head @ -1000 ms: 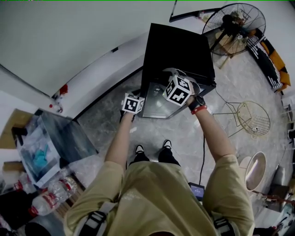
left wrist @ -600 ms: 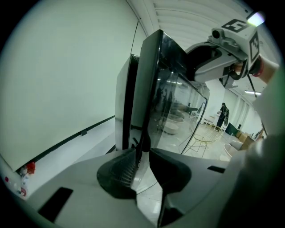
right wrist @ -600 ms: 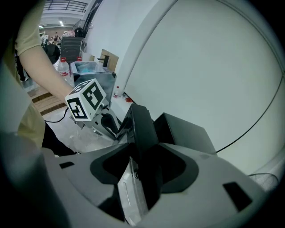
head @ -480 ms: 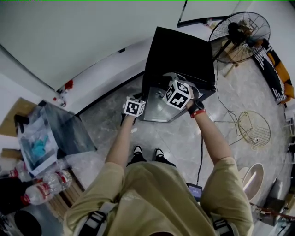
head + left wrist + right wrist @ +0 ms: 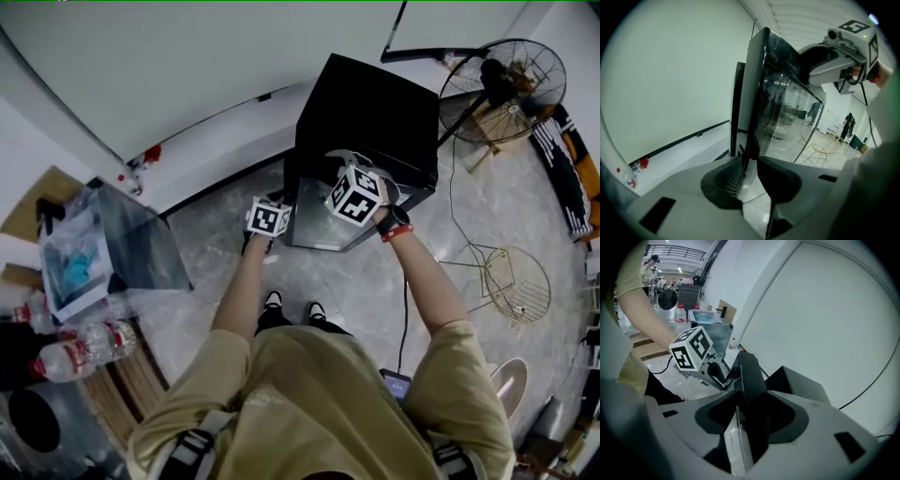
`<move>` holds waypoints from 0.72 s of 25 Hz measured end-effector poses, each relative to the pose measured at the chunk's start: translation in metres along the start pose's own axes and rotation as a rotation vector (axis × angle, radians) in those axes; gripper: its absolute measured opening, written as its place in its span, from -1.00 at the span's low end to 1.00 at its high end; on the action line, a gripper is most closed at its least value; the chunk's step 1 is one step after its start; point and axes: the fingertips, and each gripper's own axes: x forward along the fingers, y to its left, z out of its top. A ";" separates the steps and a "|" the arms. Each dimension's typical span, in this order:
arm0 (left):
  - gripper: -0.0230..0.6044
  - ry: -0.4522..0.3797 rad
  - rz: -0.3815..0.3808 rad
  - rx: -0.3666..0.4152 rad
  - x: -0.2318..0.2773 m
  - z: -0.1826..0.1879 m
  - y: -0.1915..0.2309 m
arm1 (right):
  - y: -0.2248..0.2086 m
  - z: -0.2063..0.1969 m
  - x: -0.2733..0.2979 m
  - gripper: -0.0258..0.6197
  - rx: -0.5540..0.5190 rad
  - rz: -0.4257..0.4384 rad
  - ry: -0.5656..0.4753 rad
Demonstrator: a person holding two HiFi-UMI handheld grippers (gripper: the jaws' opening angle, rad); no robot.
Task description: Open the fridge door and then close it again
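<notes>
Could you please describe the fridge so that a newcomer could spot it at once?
Find the white wall ahead of the person; the fridge stands on the floor by it, beside the pedestal fan. It is the only plain black box there, and its glossy fridge door stands ajar, its edge pinched by the left gripper and the right gripper.

We face the fridge (image 5: 375, 103), its door (image 5: 314, 220) ajar toward us. A fan (image 5: 502, 75) stands right of it, bottles (image 5: 89, 342) lie at our left.
</notes>
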 end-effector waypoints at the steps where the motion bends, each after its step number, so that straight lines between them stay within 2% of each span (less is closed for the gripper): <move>1: -0.59 -0.001 0.011 -0.006 -0.002 -0.002 -0.001 | 0.002 0.000 -0.001 -0.25 -0.006 0.005 -0.008; 18: -0.59 -0.016 0.196 -0.150 -0.033 -0.040 -0.029 | 0.041 0.002 -0.026 -0.25 -0.131 0.090 -0.142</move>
